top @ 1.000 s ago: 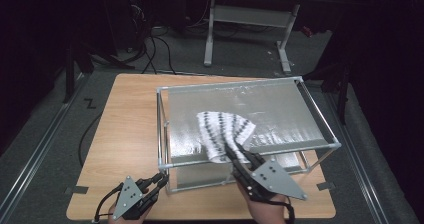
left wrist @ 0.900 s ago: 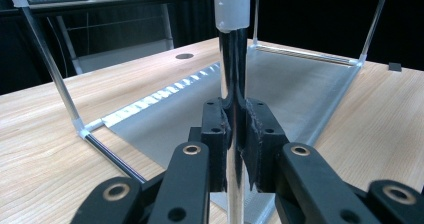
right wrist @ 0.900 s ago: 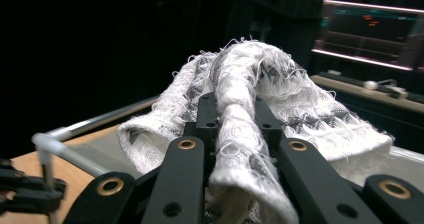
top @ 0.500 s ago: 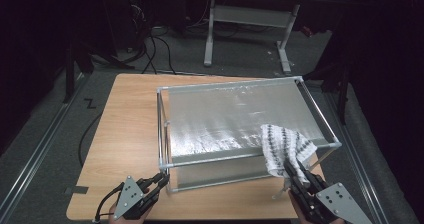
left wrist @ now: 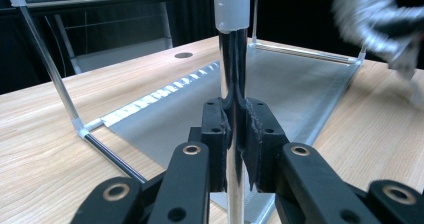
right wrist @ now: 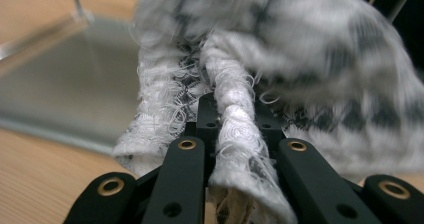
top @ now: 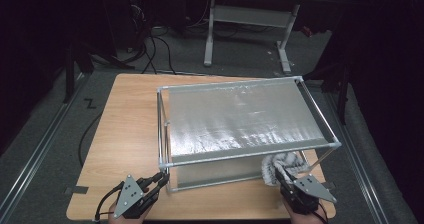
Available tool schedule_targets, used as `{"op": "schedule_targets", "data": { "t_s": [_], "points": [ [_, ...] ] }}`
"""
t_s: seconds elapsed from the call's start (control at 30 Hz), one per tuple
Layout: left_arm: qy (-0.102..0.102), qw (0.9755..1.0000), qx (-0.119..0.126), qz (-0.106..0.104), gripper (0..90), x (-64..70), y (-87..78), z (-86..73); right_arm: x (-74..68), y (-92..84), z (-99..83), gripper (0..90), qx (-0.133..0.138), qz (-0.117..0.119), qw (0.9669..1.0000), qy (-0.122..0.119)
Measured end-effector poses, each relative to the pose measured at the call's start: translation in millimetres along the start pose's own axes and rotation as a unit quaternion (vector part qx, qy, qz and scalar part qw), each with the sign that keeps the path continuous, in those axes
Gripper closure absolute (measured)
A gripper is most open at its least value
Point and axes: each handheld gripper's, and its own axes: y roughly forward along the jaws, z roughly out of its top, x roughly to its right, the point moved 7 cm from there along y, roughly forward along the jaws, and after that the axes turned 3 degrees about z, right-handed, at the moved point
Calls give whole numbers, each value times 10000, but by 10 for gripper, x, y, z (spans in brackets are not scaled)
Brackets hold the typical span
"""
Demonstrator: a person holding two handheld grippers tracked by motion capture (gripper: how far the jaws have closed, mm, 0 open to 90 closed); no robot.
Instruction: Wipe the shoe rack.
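The cloth has come off the rack, down to its near right corner, pinched in the right gripper; left gripper clamps the corner post. Setting it down remains.

A light wooden table on a grey floor — a metal-framed rack with a silvery sheet stands squarely on it, towards the right side.
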Motion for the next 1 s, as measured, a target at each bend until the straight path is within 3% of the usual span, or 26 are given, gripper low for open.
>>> {"op": "schedule_targets", "data": {
  "t_s": [0.03, 0.07, 0.1, 0.17, 0.2, 0.3, 0.47, 0.6, 0.63, 0.67, 0.8, 0.87, 0.9, 1.0],
  "points": [
    [0, 10000, 0, 0, 802, 0, 0, 0, 0, 0, 0, 798, 0, 0, 10000, 0],
    [-1, 10000, -2, 14, 802, -9, -2, -1, 62, 184, -160, 797, -388, -47, 9992, -7],
    [-2, 10000, -4, 24, 802, -18, -6, -2, 62, 184, -160, 797, -388, -47, 9992, -7],
    [-10, 10000, -11, 51, 802, -41, -15, -5, 109, 343, -301, 796, -792, -36, 9969, -21],
    [-7, 10000, -17, 60, 802, -51, -18, -6, 87, 457, -415, 796, -1078, 72, 9941, 34],
    [-30, 9999, -22, 132, 802, -94, -31, -11, 72, 477, -398, 796, -1070, 66, 9942, -41],
    [-92, 9992, -86, 375, 802, -265, -108, -36, -103, 579, -352, 797, -1087, 225, 9936, -207],
    [-112, 9978, -151, 642, 801, -487, -269, -84, -353, 737, -264, 796, -1081, 503, 9920, -414],
    [-112, 9978, -151, 642, 800, -487, -269, -84, -353, 737, -264, 796, -1081, 503, 9920, -414],
    [-115, 9974, -141, 696, 800, -569, -340, -108, -477, 787, -236, 795, -1083, 676, 9905, -510],
    [-146, 9961, -124, 863, 799, -706, -427, -143, -648, 839, -189, 794, -1095, 915, 9873, -702],
    [-138, 9958, -121, 898, 799, -729, -437, -148, -667, 837, -180, 794, -1061, 911, 9876, -717],
    [-128, 9954, -133, 941, 798, -752, -445, -152, -670, 792, -133, 793, -867, 851, 9896, -767],
    [-153, 9948, -131, 994, 798, -789, -462, -160, -635, 722, -84, 792, -706, 802, 9915, -744]
  ]
}}
